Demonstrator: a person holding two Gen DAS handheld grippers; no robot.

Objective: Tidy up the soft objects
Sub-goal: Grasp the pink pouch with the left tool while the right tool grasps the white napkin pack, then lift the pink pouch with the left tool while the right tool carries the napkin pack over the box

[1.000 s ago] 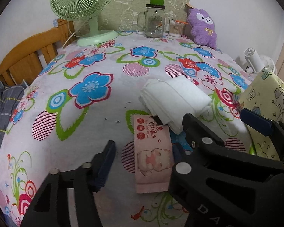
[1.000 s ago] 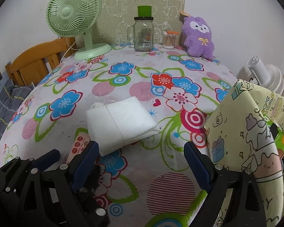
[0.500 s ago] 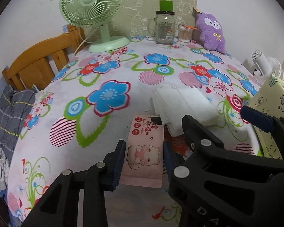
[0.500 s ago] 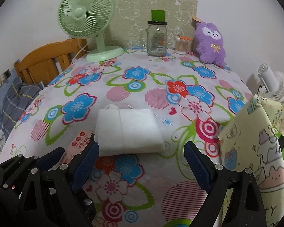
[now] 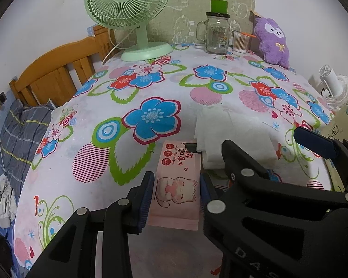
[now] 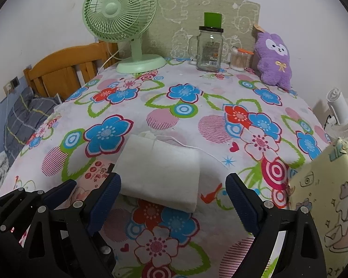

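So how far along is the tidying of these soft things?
Nothing looks put away yet. The left gripper has its pads against both sides of the pink cat-print wipes pack, which lies flat on the flowered tablecloth. The right gripper is open in front of the folded white cloth. The yellow cartoon-print bag stands nearby, perhaps where they go. The purple plush toy sits untouched.

This is a bedroom in a home: a wooden headboard (image 5: 58, 78) and a plaid pillow (image 5: 20, 134) stand beside a table with a flowered tablecloth (image 6: 197, 106), a green desk fan (image 6: 120, 18) and a purple plush toy (image 6: 275, 60).
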